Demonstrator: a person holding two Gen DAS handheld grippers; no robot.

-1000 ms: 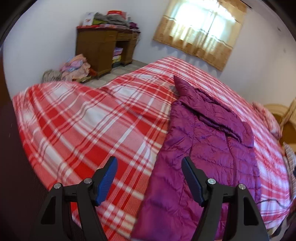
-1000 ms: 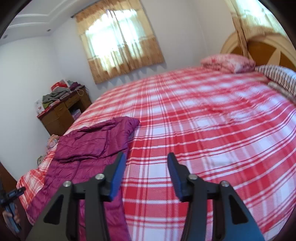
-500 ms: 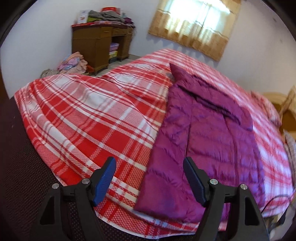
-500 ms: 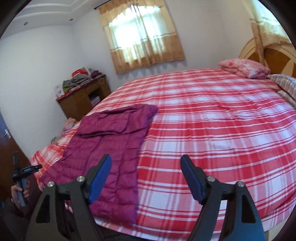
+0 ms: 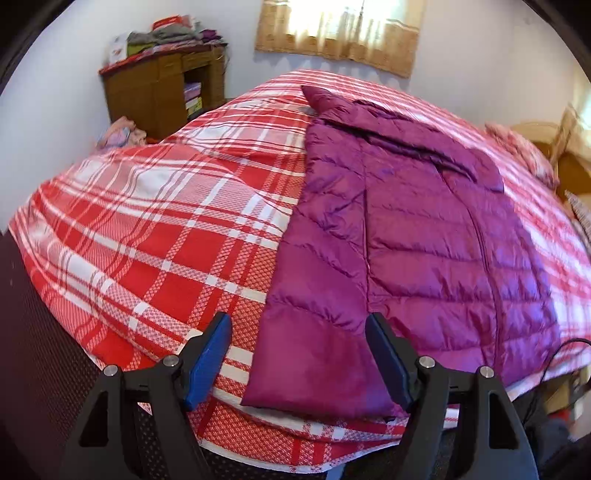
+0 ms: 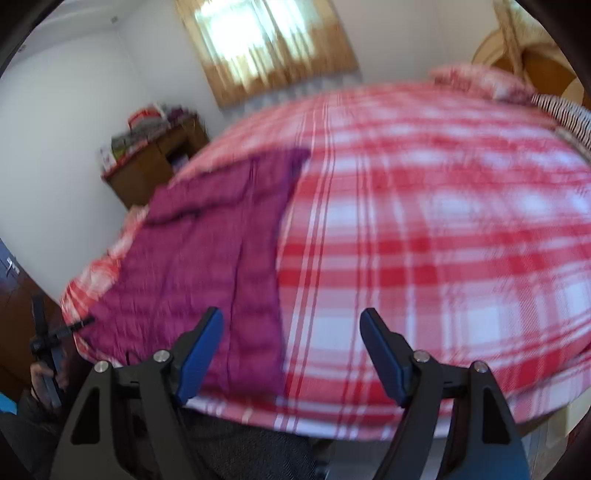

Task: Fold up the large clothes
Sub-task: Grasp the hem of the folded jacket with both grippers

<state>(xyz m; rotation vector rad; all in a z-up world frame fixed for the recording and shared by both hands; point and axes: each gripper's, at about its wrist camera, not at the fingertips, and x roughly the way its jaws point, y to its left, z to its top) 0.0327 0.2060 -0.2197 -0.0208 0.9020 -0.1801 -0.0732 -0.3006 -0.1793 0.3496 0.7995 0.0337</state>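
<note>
A purple quilted jacket (image 5: 406,236) lies flat on the red plaid bedspread (image 5: 155,229), its hem at the bed's near edge and a sleeve folded across its far end. My left gripper (image 5: 297,325) hangs open just above the hem's left corner, and its pads touch nothing. In the blurred right wrist view the jacket (image 6: 207,266) lies to the left. My right gripper (image 6: 291,317) stands wide open over the hem's right corner and the bare bedspread (image 6: 443,221), holding nothing. A hand with the left gripper (image 6: 48,332) shows at the far left edge.
A wooden desk (image 5: 166,85) piled with folded clothes stands against the far wall, with a heap of clothes (image 5: 118,133) on the floor beside it. A curtained window (image 5: 340,29) is behind the bed. Pillows (image 6: 480,81) and a headboard (image 6: 546,66) are at the right. A black cable (image 5: 561,350) hangs by the bed's right edge.
Both grippers have sunk toward the bed's near edge and the jacket's hem. The right jaws have spread wider. The left view has rolled level.
</note>
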